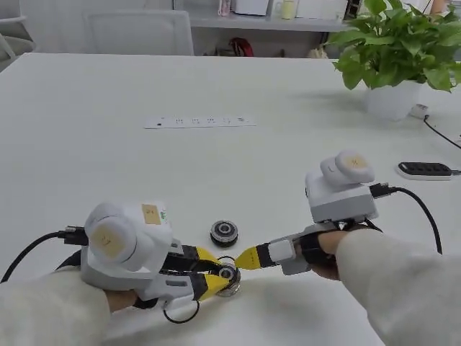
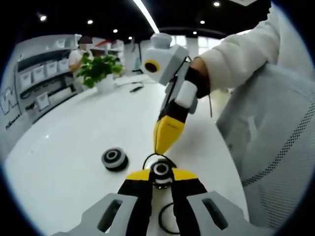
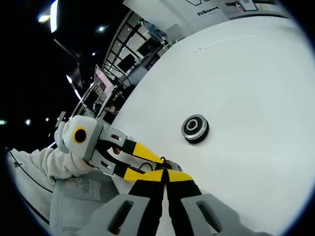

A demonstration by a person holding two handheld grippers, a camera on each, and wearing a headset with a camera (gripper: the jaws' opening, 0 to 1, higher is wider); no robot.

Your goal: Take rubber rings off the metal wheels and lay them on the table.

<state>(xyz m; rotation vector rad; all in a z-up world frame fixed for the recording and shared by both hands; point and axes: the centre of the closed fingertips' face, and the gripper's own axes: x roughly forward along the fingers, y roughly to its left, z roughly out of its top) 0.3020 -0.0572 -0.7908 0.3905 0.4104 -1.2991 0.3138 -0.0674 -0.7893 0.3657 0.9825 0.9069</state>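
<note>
The left hand-held gripper (image 1: 217,272) clamps a metal wheel (image 2: 161,169) between its jaws, low over the worktop (image 1: 216,86). The right hand-held gripper (image 1: 239,260), jaws pressed together, pinches the rubber ring (image 2: 147,158) at that wheel's edge. A loose ring (image 1: 180,321) lies under the left one, and a second wheel (image 1: 224,232) lies just beyond.

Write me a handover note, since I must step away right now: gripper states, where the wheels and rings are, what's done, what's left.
Left gripper: shut on a metal wheel.
Right gripper: fingers shut on that wheel's rubber ring, which is partly pulled off.
Done: one loose ring lies on the table by the left gripper.
Second wheel sits on the table just beyond, with its ring apparently on.
Left: finish pulling this ring, lay it down, then strip the second wheel.
</note>
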